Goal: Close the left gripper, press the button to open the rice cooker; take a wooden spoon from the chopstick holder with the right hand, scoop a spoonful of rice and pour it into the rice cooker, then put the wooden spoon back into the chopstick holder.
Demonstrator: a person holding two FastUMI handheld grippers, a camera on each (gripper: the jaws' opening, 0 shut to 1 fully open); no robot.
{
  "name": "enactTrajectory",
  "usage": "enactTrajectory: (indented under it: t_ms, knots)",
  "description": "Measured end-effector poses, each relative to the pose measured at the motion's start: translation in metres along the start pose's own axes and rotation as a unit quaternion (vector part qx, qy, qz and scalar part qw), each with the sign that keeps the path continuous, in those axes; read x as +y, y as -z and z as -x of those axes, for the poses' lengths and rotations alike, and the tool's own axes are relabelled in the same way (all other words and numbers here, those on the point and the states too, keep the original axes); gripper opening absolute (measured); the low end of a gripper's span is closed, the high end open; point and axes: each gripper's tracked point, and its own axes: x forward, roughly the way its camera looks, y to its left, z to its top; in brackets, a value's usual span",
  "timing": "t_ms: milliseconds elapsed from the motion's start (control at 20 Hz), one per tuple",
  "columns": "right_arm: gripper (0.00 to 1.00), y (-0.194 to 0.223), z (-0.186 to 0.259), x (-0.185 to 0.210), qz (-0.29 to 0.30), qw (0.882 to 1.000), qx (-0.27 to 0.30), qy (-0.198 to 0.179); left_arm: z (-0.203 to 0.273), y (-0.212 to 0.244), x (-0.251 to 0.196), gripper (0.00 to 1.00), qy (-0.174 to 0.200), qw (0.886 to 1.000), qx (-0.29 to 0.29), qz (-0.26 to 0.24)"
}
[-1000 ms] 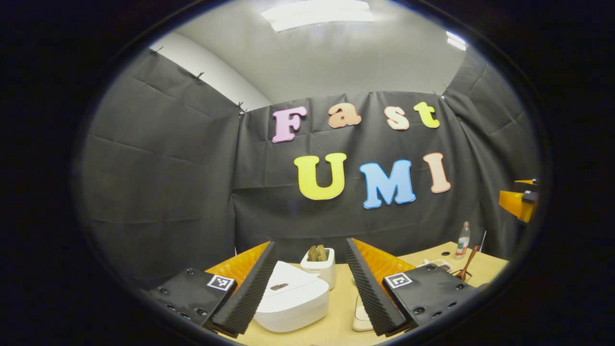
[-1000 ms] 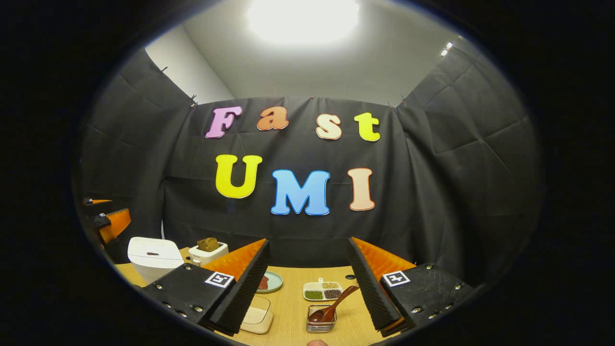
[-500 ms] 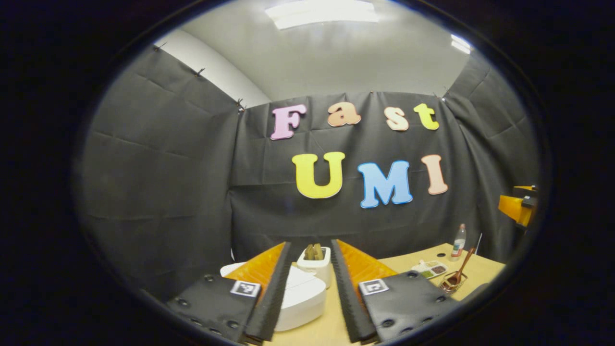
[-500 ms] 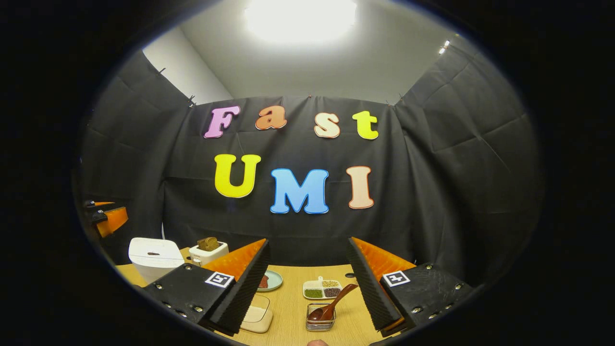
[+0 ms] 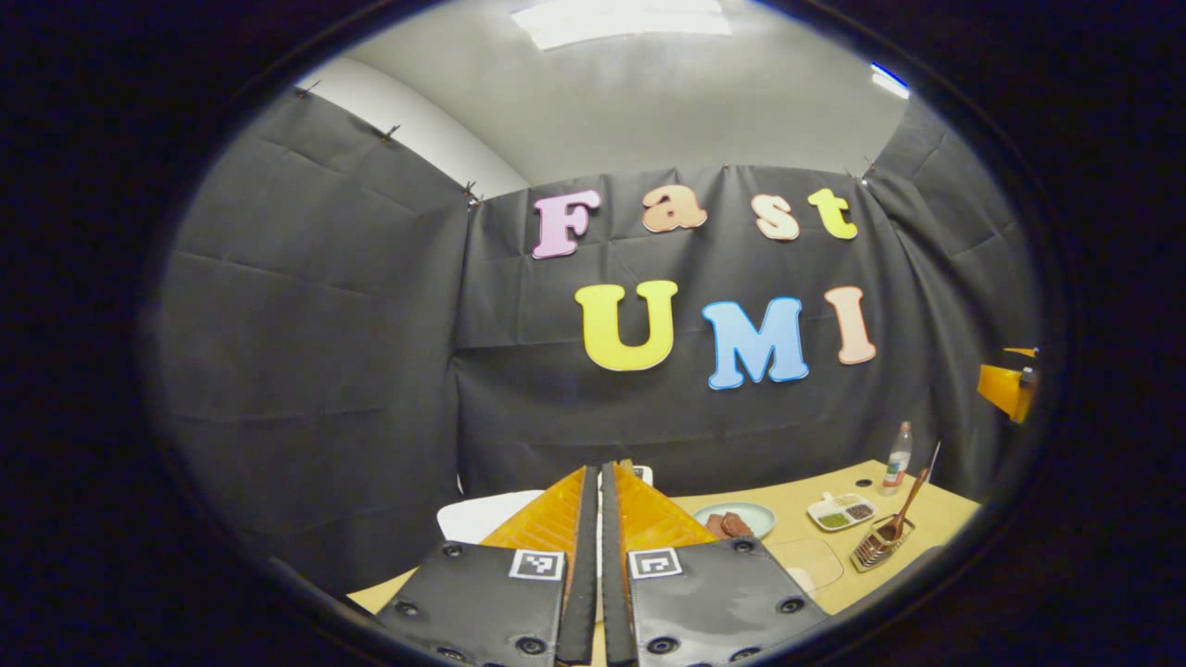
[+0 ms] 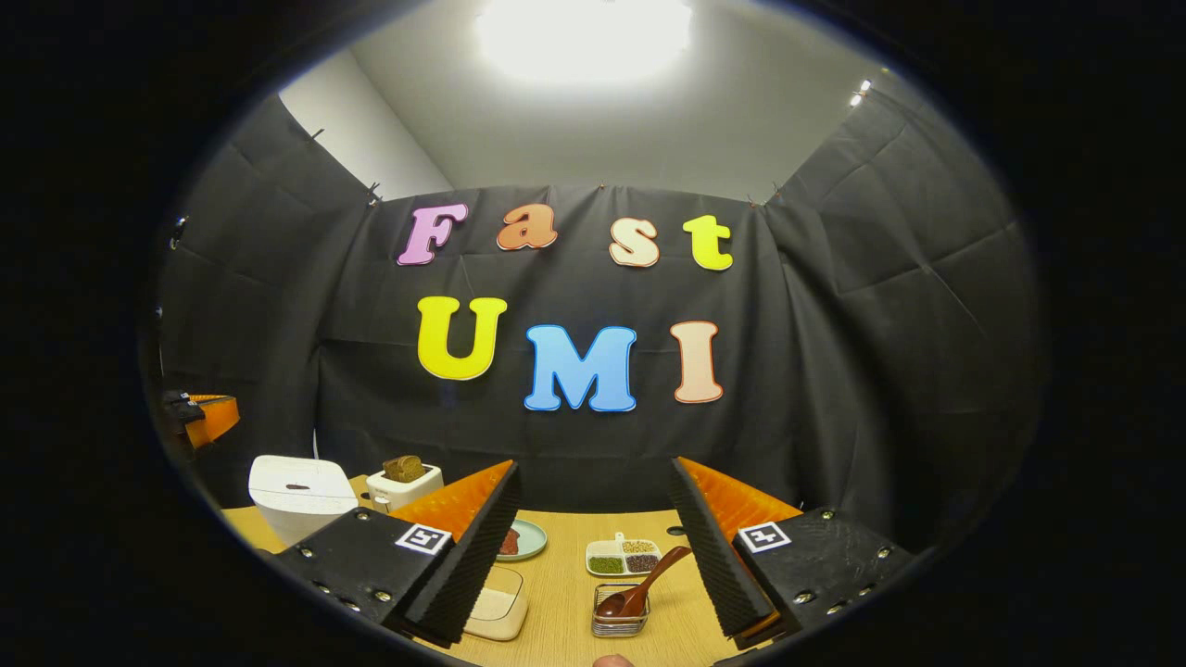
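The left gripper (image 5: pixel 599 519) had drawn its fingers together on nothing within the second (button press pending), while the right gripper (image 6: pixel 593 537) stood wide and empty before the wooden spoon (image 6: pixel 639 588) in its holder, the rice cooker (image 6: pixel 296 496) closed.

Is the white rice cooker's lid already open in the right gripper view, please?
No, the white rice cooker sits with its lid flat and shut on the tan wooden table.
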Motion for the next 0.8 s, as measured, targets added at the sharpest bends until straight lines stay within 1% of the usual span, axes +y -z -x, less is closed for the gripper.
enactTrajectory:
  t_ms: [200, 250, 300, 350, 400, 450, 500, 550, 700, 800]
  knots:
    - [0.96, -0.001, 0.002, -0.001, 0.002, 1.0, 0.0, 0.008, -0.019, 0.01, 0.014, 0.12, 0.001, 1.0, 0.009, 0.001]
    - [0.96, -0.001, 0.002, -0.001, 0.003, 1.0, 0.0, 0.011, -0.024, 0.012, 0.018, 0.14, 0.001, 1.0, 0.01, 0.002]
    - [0.96, -0.002, 0.004, -0.001, 0.006, 1.0, -0.001, 0.014, -0.03, 0.014, 0.021, 0.14, 0.002, 1.0, 0.013, 0.004]
    - [0.96, -0.002, 0.004, -0.001, 0.01, 1.0, -0.001, 0.017, -0.035, 0.019, 0.024, 0.12, 0.002, 1.0, 0.016, 0.006]
    - [0.96, -0.002, 0.005, -0.001, 0.014, 1.0, -0.001, 0.019, -0.042, 0.024, 0.028, 0.14, 0.002, 1.0, 0.018, 0.009]
    - [0.96, 0.0, 0.006, -0.001, 0.017, 1.0, 0.0, 0.021, -0.05, 0.029, 0.034, 0.14, 0.001, 1.0, 0.021, 0.011]
    - [0.96, 0.0, 0.006, 0.0, 0.019, 1.0, 0.001, 0.023, -0.057, 0.036, 0.038, 0.14, 0.0, 1.0, 0.028, 0.013]
    - [0.96, 0.0, 0.006, -0.001, 0.021, 0.999, 0.001, 0.026, -0.065, 0.044, 0.043, 0.12, 0.0, 0.999, 0.036, 0.019]
    - [0.96, -0.001, 0.008, 0.0, 0.024, 0.999, 0.002, 0.035, -0.089, 0.069, 0.055, 0.12, -0.002, 0.997, 0.062, 0.042]
    - [0.96, 0.001, 0.009, 0.0, 0.028, 0.999, 0.004, 0.041, -0.104, 0.089, 0.062, 0.11, 0.004, 0.995, 0.083, 0.054]
